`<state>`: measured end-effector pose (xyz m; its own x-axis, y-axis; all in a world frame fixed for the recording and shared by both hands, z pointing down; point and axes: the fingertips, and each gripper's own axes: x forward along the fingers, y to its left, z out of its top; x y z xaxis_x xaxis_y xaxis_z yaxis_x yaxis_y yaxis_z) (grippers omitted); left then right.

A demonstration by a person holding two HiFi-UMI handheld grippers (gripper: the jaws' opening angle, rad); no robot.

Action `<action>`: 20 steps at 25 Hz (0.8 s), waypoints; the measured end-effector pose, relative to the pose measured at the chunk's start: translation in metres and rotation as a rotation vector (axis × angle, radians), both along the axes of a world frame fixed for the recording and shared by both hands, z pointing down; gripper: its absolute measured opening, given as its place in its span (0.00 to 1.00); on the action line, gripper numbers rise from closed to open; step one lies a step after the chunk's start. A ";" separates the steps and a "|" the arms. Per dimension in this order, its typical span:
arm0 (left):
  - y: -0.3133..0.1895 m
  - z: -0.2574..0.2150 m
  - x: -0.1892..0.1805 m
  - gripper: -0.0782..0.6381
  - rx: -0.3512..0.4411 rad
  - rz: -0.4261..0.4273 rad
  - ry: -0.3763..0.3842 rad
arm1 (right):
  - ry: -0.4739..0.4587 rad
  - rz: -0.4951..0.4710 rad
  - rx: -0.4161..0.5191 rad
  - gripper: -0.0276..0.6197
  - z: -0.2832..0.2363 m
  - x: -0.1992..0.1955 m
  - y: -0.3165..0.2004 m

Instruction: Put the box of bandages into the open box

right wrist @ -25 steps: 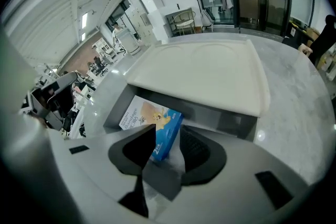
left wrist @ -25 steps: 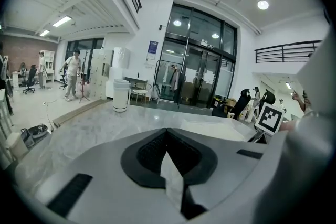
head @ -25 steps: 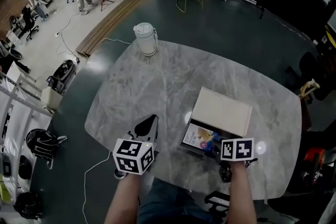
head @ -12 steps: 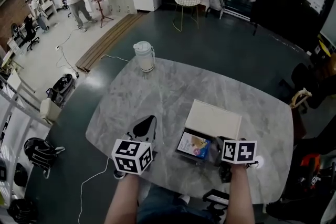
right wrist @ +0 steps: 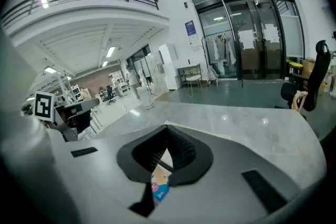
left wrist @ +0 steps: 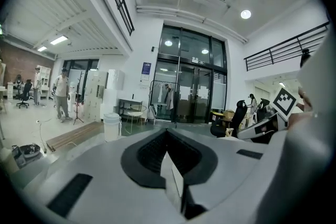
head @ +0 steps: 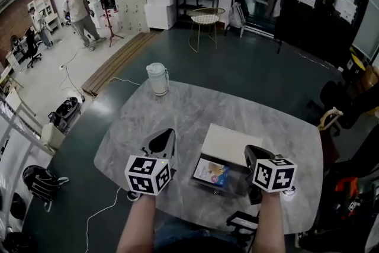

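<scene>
Pressing its two jaws together, the left gripper (head: pixel 165 138) held nothing. In the left gripper view its jaws (left wrist: pixel 167 132) met at the tip, with only a thin slit between them. It was over the near left part of the table (head: pixel 189 105), just left of the box (head: pixel 237 179).

The right gripper (head: pixel 251 151) also had its jaws pressed together and held nothing. In the right gripper view (right wrist: pixel 167 129) a bit of the bandages (right wrist: pixel 159 187) showed through the slit under the jaws. This gripper was at the near right side of the box.

The bandages (head: pixel 211 170) lay flat inside the box, on its left side. No gripper was touching them. The white lid (head: pixel 228 140) was open and lay back on the far side of the box.

A white jug (head: pixel 157 78) stood at the far left edge of the table, well apart from the box. The left gripper view showed the jug (left wrist: pixel 112 127) too, far ahead of the jaws.

Far past the table stood a wire chair (head: pixel 205 19). A person (head: pixel 76 9) was walking on the floor far off to the left.
</scene>
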<state>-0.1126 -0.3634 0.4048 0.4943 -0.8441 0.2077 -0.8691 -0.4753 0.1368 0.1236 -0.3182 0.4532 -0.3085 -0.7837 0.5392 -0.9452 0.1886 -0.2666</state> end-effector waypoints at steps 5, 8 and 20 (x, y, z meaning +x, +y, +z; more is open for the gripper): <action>-0.007 -0.019 0.006 0.13 0.054 0.011 0.021 | 0.050 -0.028 0.202 0.08 -0.045 0.007 -0.001; -0.011 -0.030 0.010 0.13 0.076 0.021 0.034 | 0.106 -0.007 0.281 0.08 -0.063 0.017 0.002; -0.020 -0.068 0.037 0.13 0.200 0.115 0.079 | 0.231 0.187 0.568 0.08 -0.114 0.069 0.034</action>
